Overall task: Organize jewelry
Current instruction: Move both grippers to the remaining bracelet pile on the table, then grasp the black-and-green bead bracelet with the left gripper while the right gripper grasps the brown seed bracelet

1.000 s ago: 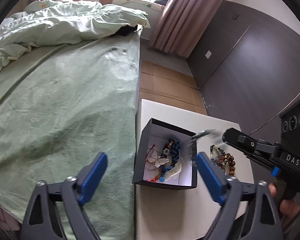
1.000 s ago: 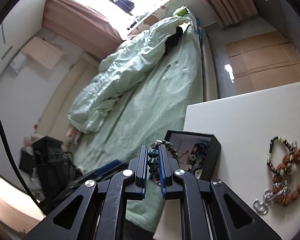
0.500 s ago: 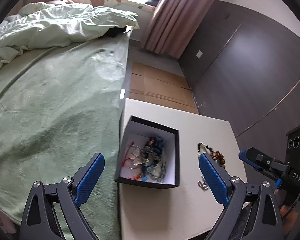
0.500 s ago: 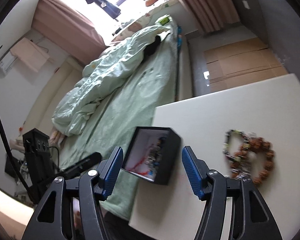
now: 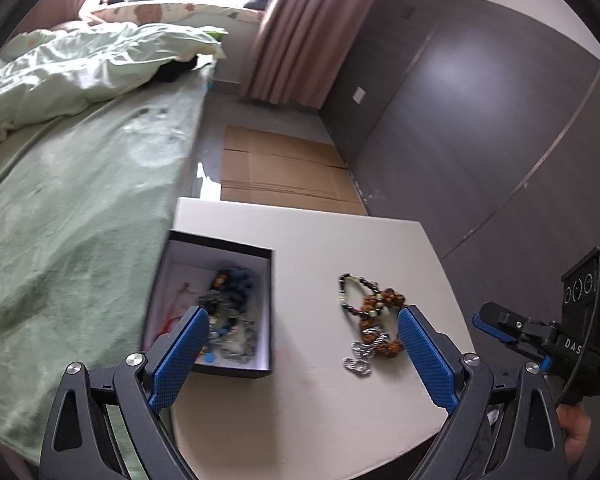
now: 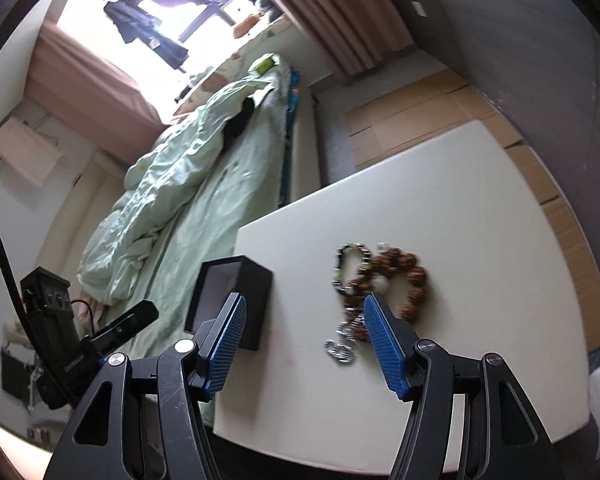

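Note:
A black box with a white lining stands at the left edge of the white table and holds several pieces of jewelry. To its right lies a pile: a dark bead bracelet, a brown bead bracelet and a silver chain. My left gripper is open and empty, above the gap between box and pile. My right gripper is open and empty too, with the box by its left finger and the brown bracelet and chain by its right one.
A bed with a green sheet and crumpled duvet runs along the table's left side. Flattened cardboard covers the floor beyond the table. A dark panelled wall stands to the right. Bare tabletop lies in front of the box.
A second ago my right gripper was shut on a dark bead bracelet over the box; it has opened and is empty. Both grippers have swung right, toward the pile on the table.

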Demonstrator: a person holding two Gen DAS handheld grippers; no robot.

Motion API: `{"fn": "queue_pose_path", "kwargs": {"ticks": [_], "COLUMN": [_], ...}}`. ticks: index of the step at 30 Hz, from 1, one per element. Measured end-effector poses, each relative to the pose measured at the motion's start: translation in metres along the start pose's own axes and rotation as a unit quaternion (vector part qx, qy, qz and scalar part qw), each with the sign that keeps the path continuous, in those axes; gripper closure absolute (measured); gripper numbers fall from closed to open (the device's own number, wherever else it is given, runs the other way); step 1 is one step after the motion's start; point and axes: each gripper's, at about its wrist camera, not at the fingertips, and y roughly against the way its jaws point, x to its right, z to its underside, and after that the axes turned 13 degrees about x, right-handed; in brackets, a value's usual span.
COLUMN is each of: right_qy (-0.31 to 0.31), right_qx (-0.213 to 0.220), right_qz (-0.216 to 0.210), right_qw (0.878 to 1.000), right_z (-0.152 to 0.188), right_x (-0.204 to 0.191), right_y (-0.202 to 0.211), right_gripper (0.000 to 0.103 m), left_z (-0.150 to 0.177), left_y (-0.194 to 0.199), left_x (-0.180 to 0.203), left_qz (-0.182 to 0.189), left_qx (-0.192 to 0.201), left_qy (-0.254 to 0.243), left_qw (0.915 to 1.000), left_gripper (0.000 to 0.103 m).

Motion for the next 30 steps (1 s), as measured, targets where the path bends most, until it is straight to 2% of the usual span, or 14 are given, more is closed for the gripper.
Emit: {"fn": "queue_pose_path", "kwargs": {"ticks": [4,7,12,18,27,30], "right_qy": [-0.026,-0.045,-0.058,-0.066,-0.083,-0.086], "right_qx": [0.009,0.008,-0.004,-0.011,-0.013,-0.013], "right_qz": [0.013,0.025,0.033,0.042,0.049,0.05], "right_qw": [1.0,0.999,0.998,0.997,0.995,0.995], "right_z": [0.0,0.001,0.005,0.009,0.013,0.013], "right_x": [0.023,0.039,0.056,0.069,0.092,0.097], "right_y": [0.009,0.012,0.009,0.004,0.0,0.0], "right_gripper": [0.041,0.044,0.057,0.065,0.065,0.065], "left_z": [0.005,0.009,0.015,0.022,0.038,0.045], "left_y": [-0.012,-0.023,-0.041,-0.066,-0.109,-0.124], "left_x": [0.022,0.036,0.053,0.07,0.092,0.097], "left_qz": [0.024,0.036,0.05,0.056,0.061,0.057], "left_qx": [-0.012,-0.025,-0.046,-0.067,-0.105,-0.116], "left_qy": [-0.026,-0.041,-0.057,-0.081,-0.123,-0.139], "left_qw": [0.9993,0.9982,0.9961,0.9928,0.9849,0.9819], "left_gripper": [0.008,0.016,0.026,0.032,0.035,0.039]}}
